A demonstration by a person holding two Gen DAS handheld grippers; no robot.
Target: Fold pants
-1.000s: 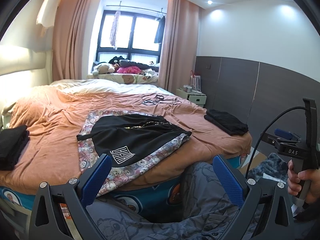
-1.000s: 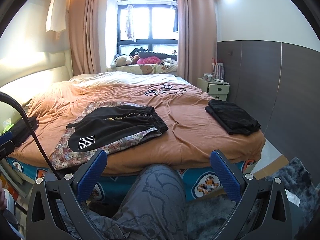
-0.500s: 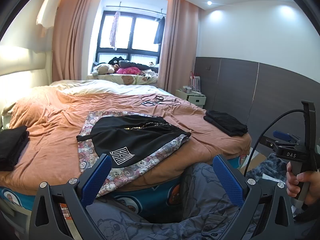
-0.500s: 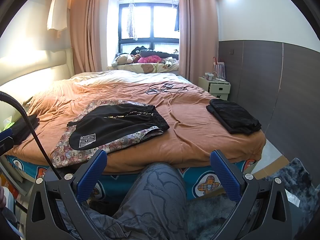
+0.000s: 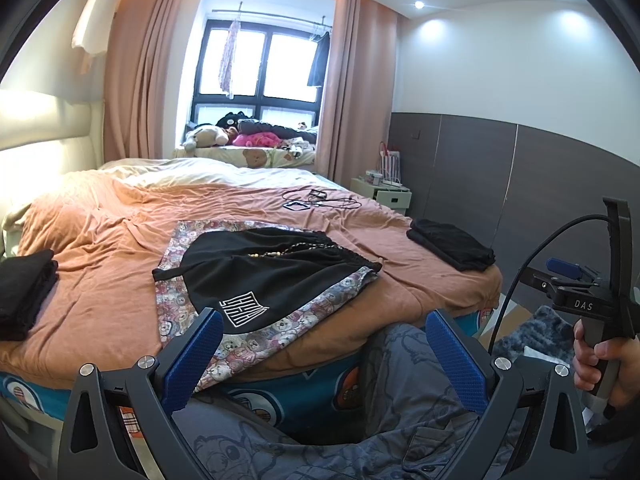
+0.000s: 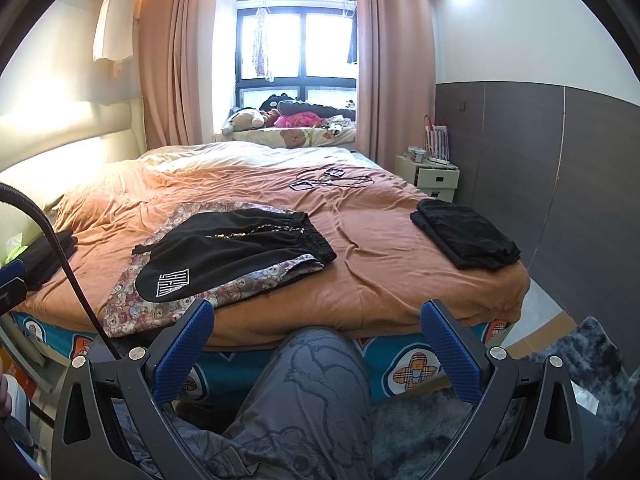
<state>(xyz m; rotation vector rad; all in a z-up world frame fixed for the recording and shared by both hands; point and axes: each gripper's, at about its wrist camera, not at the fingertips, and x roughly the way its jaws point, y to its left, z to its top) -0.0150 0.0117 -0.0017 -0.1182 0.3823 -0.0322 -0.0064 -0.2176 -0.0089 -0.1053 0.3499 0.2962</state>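
Note:
Black shorts (image 5: 264,272) (image 6: 228,252) with a white logo lie spread on the bed, on top of a bear-print garment (image 5: 280,328) (image 6: 224,292) that hangs over the near edge. My left gripper (image 5: 322,344) stands open in front of the bed, with nothing between its blue pads. My right gripper (image 6: 316,340) is open too, held above a person's grey-trousered knee (image 6: 316,364), short of the mattress edge. The right gripper's handle (image 5: 600,312) shows at the right of the left wrist view, with a hand around it.
Folded black clothes (image 5: 452,242) (image 6: 464,236) lie at the bed's right corner, another dark pile (image 5: 24,292) at the left. Cables and small devices (image 6: 328,180) rest further back. A nightstand (image 6: 434,174) and a dark wall panel (image 6: 560,184) flank the right side; a shaggy rug (image 6: 560,360) covers the floor.
Both grippers have shifted slightly; the bed sits a touch lower in the views. Nothing was grasped, and the clothes lie as before.

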